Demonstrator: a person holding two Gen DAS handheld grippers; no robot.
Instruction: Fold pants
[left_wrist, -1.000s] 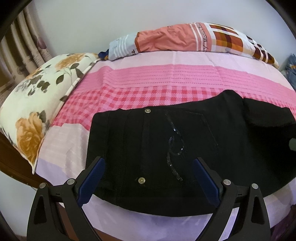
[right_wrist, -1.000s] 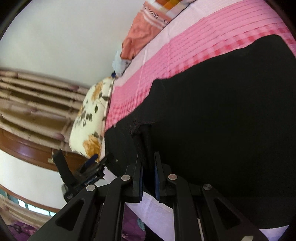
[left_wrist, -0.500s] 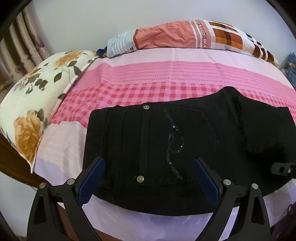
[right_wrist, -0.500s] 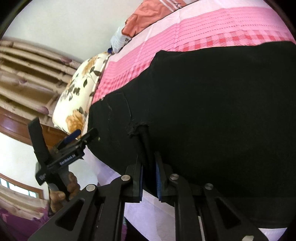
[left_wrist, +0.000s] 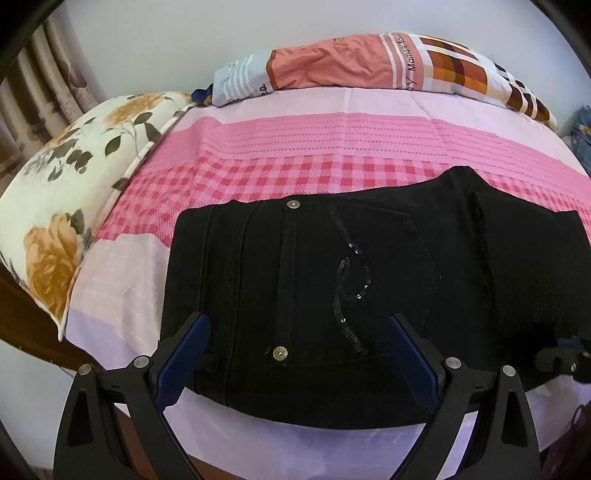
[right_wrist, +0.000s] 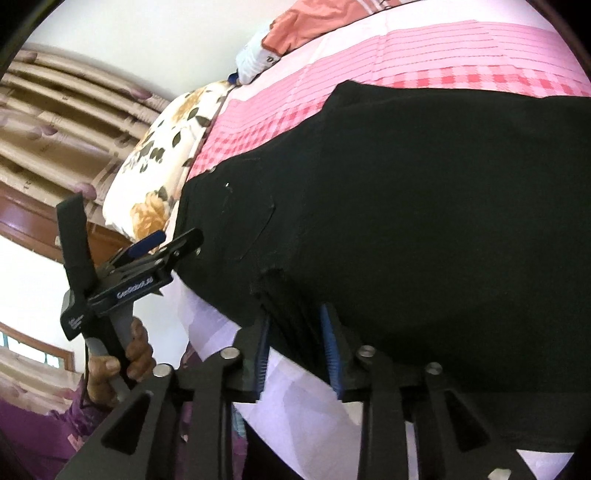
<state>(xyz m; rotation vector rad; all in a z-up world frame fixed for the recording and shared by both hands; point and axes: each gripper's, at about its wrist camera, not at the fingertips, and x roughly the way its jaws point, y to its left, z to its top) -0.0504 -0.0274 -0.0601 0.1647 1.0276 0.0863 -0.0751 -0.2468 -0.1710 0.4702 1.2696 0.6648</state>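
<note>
**Ana:** Pants (left_wrist: 369, 295) first: where do they lie?

**Ben:** Black pants, spread flat on the pink bed sheet (left_wrist: 295, 147), near the front edge of the bed. They look already doubled over, with the back pocket and its sequin curl facing up. Their long axis runs across the left camera's view, waistband toward the flowered pillow (left_wrist: 62, 192), the rest trailing off to the right.

**Ana:** And the left gripper (left_wrist: 295, 354)?

**Ben:** Spread wide, holding nothing. It hangs just above the near edge, at the waistband end, with the pocket between its fingers.

**Ana:** The right gripper (right_wrist: 299, 343)?

**Ben:** Its fingers (right_wrist: 330, 343) stand partly apart around a dark bunch of cloth at a ragged hem. I cannot tell whether they grip it or have let it go.

**Ana:** So which one matters next?

**Ben:** I'd judge the right one. It sits at the hem end, well apart from the left along the length of the pants, so the next fold would carry that end toward the waistband. The striped blanket (left_wrist: 369, 62) at the far side is out of the way.
</note>
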